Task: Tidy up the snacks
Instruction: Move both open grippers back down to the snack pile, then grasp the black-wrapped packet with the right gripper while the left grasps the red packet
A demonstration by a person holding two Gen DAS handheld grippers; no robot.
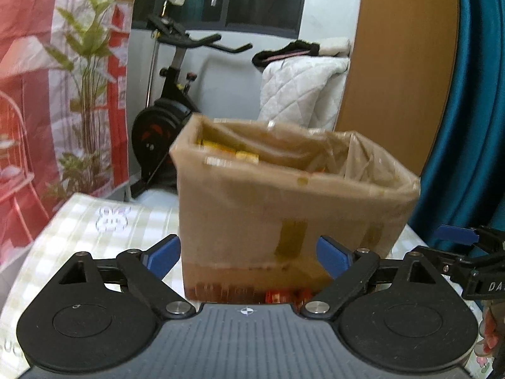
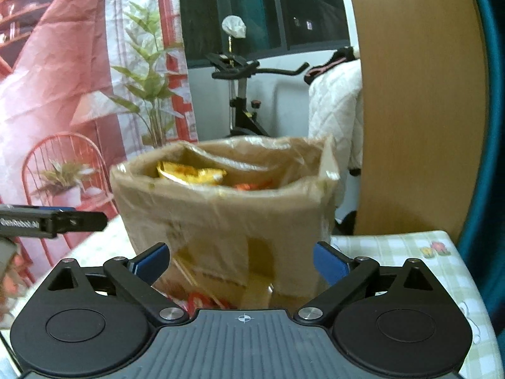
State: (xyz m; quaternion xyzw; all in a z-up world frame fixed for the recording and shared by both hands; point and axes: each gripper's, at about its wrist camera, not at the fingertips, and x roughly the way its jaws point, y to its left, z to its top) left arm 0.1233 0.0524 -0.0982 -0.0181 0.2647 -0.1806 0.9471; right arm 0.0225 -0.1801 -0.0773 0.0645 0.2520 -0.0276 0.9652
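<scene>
A tan cardboard box lined with clear plastic stands on the table, straight ahead in both views; it also shows in the right wrist view. Yellow snack packets lie inside it at the far left, and in the right wrist view a yellow packet and an orange one show over the rim. Red-orange packets lie on the table at the box's foot. My left gripper is open and empty before the box. My right gripper is open and empty, also close to the box.
The table has a pale green checked cloth. A wooden panel and teal curtain stand at the right. An exercise bike and a quilted cover are behind. The other gripper shows at each view's edge.
</scene>
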